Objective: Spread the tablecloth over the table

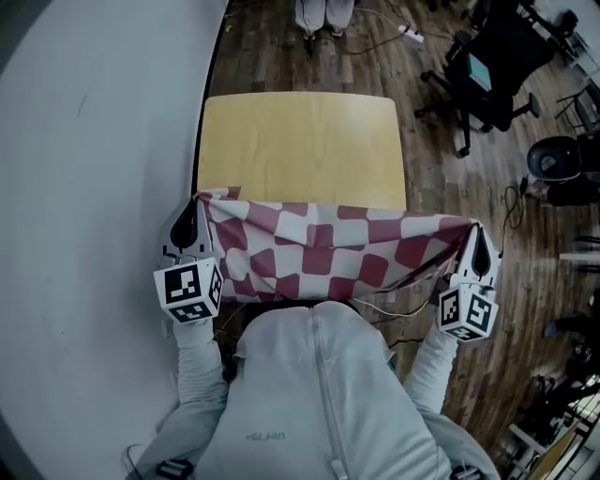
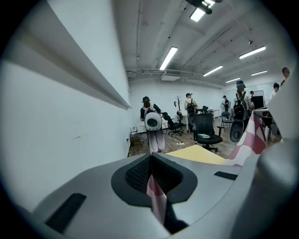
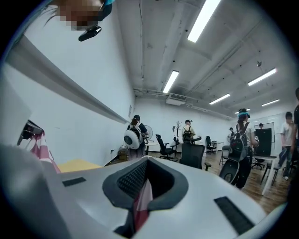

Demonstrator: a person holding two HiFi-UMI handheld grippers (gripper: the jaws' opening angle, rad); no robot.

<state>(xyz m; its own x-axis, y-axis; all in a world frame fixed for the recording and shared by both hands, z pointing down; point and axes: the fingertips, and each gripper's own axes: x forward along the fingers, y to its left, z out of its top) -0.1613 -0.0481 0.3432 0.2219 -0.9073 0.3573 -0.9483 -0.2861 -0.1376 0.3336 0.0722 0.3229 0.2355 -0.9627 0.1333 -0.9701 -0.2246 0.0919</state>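
A red-and-white checked tablecloth hangs stretched between my two grippers over the near edge of the yellow table. My left gripper is shut on the cloth's left corner, beside the table's near left corner. My right gripper is shut on the right corner, past the table's near right corner. In the left gripper view a strip of cloth is pinched between the jaws of the left gripper. In the right gripper view the cloth shows pinched in the right gripper. The cloth's lower part sags toward me.
A white wall runs close along the table's left side. Wooden floor lies to the right, with black office chairs at the far right. A person stands beyond the table's far edge. Cables trail on the floor.
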